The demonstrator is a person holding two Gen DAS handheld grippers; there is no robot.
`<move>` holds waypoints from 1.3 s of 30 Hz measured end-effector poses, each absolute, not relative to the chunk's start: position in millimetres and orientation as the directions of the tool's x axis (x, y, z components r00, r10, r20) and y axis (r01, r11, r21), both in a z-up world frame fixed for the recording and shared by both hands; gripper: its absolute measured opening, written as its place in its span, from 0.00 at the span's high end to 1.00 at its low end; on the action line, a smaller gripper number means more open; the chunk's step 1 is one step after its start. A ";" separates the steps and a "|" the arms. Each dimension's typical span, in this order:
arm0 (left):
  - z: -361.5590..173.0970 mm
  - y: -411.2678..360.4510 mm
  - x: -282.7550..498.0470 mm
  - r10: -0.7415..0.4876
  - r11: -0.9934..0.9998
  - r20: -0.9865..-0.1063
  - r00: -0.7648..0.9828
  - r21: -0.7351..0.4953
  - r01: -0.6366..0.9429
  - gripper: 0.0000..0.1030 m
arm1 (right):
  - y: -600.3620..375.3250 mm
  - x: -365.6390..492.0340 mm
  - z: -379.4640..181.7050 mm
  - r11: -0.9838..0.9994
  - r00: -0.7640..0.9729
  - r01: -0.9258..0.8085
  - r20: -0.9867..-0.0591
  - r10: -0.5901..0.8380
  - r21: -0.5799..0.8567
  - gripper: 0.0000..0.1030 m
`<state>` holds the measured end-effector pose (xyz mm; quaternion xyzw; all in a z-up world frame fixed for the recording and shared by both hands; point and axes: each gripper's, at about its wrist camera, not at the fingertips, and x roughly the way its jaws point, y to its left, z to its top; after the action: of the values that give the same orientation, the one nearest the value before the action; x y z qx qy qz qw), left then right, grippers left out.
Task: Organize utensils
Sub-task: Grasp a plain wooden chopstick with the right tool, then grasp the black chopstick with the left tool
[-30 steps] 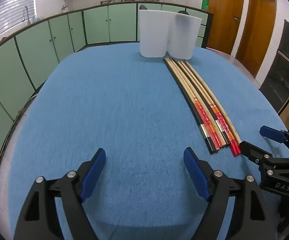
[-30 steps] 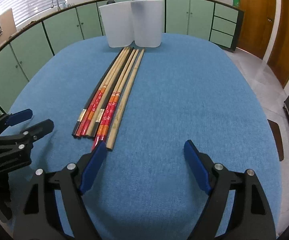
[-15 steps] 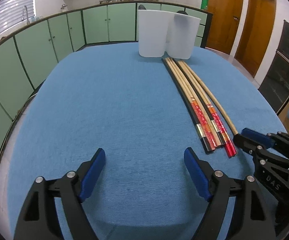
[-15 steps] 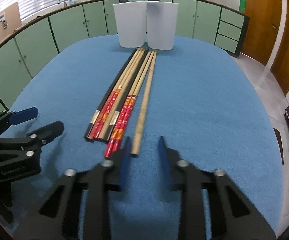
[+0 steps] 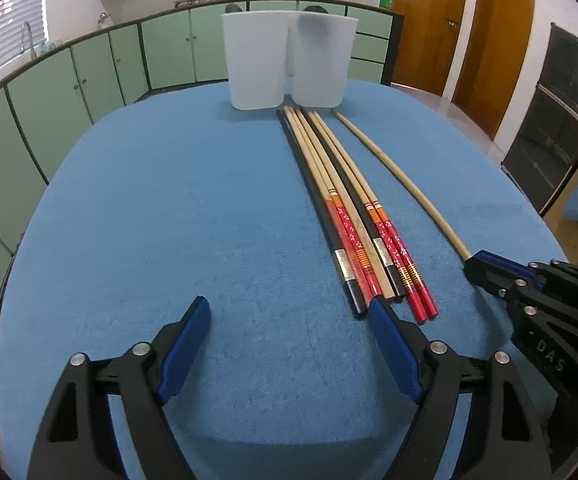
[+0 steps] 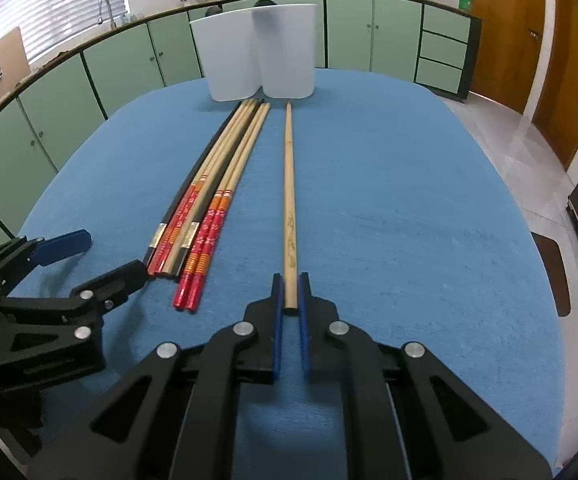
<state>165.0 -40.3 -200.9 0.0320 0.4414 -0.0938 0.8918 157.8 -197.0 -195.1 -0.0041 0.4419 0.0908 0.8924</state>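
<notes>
The right gripper (image 6: 290, 292) is clenched on the near end of a plain wooden chopstick (image 6: 289, 184), which lies on the blue table (image 6: 409, 220) pointing toward two white cups (image 6: 257, 52) at the far edge and set apart from the other chopsticks (image 6: 205, 208). Those lie bunched side by side just to its left. The left gripper (image 5: 289, 344) is released and holds nothing, its right finger (image 5: 393, 352) just before the near ends of the bunch.
</notes>
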 end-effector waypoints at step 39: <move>-198.0 -32.1 162.1 -0.142 0.983 -0.780 0.610 -0.039 0.180 0.77 | -199.7 157.7 -196.9 0.979 0.589 -0.176 -0.785 0.190 0.105 0.94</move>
<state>162.1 -32.1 -198.0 0.0217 0.4326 -0.0898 0.8969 157.7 -199.7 -196.9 0.0082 0.4414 0.1027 0.8914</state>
